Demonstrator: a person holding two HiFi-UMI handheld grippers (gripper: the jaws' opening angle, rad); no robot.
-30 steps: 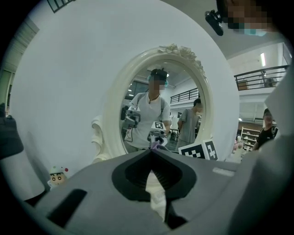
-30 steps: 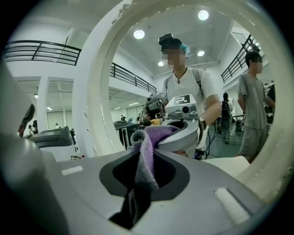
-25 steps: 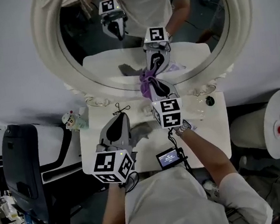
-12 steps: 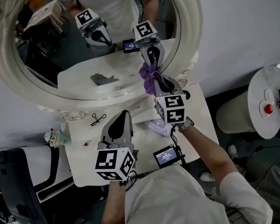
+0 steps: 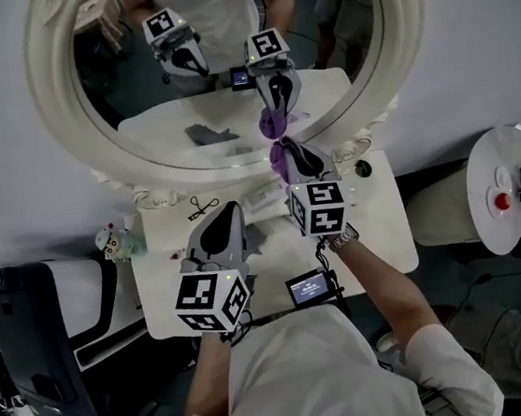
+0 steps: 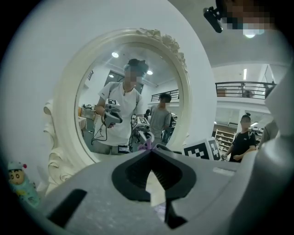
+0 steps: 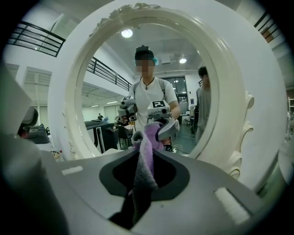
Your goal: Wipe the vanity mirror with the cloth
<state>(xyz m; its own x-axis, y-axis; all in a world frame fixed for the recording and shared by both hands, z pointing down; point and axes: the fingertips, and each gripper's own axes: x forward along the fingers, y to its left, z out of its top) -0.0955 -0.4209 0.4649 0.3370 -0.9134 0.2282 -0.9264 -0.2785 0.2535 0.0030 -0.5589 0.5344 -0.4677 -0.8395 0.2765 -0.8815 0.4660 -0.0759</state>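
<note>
I judge that the wiping step is in hand: my right hand-held gripper [image 5: 288,155] is clamped on the purple cloth [image 5: 279,159], and the cloth meets its own reflection low on the glass of the vanity mirror [image 5: 124,97], so it seems to touch there. The next move calls for a sweep of the cloth sideways and upward with light, even pressure, because most of the glass lies above this spot. I count one mirror, one cloth and two hand-held grippers; the left hand-held gripper [image 5: 229,212] hovers over the bench [image 5: 385,225] with its jaws together and nothing between them.
</note>
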